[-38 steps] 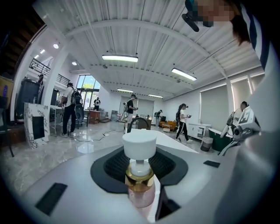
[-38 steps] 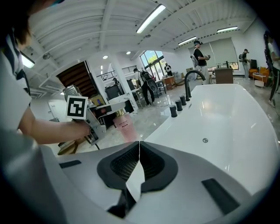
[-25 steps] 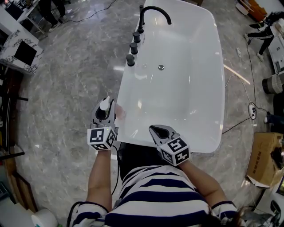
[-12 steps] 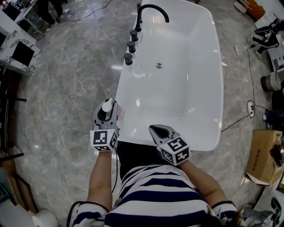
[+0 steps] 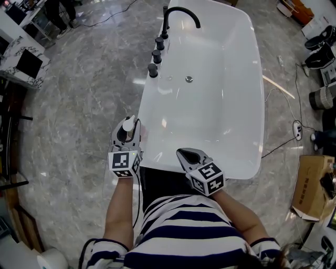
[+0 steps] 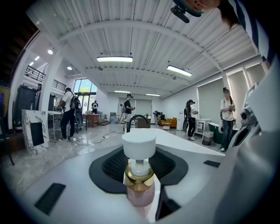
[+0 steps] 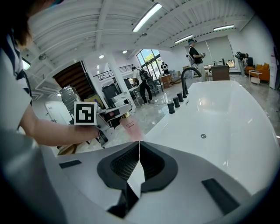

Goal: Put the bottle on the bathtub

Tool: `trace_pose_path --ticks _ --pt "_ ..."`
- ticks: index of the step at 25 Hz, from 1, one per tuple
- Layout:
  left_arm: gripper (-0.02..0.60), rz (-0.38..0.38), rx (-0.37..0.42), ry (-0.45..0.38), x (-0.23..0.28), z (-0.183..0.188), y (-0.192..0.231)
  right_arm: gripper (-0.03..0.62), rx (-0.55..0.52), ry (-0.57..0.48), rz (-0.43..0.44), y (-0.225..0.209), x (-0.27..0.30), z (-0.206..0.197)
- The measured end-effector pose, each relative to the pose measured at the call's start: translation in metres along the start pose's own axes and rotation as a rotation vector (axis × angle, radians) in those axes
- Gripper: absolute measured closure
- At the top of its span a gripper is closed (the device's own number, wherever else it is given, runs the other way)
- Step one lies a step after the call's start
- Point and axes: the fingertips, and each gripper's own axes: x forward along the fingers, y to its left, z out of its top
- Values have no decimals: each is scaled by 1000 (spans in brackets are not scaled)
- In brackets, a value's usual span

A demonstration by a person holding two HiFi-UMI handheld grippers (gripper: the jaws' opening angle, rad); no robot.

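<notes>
**Bottle held at the tub's near-left corner**

A white bathtub [image 5: 256, 105] filled the middle of the head view; its basin showed only a small round drain [image 5: 189, 79]. A black arched faucet [image 5: 181, 12] and a row of black knobs [image 5: 156, 56] stood on its far-left rim. The tub sat on a grey marbled floor [image 5: 79, 94] in an open hall, with a cardboard box [image 5: 310, 188] well apart at the right.

The person in a striped shirt [image 5: 184, 231] stood at the tub's near end with both forearms stretched forward. The left gripper [image 5: 128, 129] hung just beside the near-left rim, its jaws clamped on the pink bottle [image 6: 139, 188], whose gold collar and white cap stood above them. Whether the bottle's base touched the rim could not be told. The right gripper [image 5: 187, 155] hovered over the near rim, pointing down into the tub, its jaws pressed together with nothing between them.
</notes>
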Motion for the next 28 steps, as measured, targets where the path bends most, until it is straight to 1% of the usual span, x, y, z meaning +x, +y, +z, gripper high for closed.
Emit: trace_pose_path --ticks 4,8,10,18,21,28 --pt "434 -5 4 14 1 -1 0 568 1 -2 3 2 1 0" --pt "422 1 26 22 0 -1 -2 567 0 -6 9 4 2 0" --pt "407 9 21 24 0 -1 -1 567 -1 -7 10 6 2 1" --pt "398 3 10 34 0 -2 0 568 -4 -13 1 4 -4 1" --pt "397 -2 -12 35 0 -3 2 567 -3 -11 -5 4 -7 -1" --pt "397 -25 -93 52 -2 -5 3 568 -17 4 0 8 -8 -7"
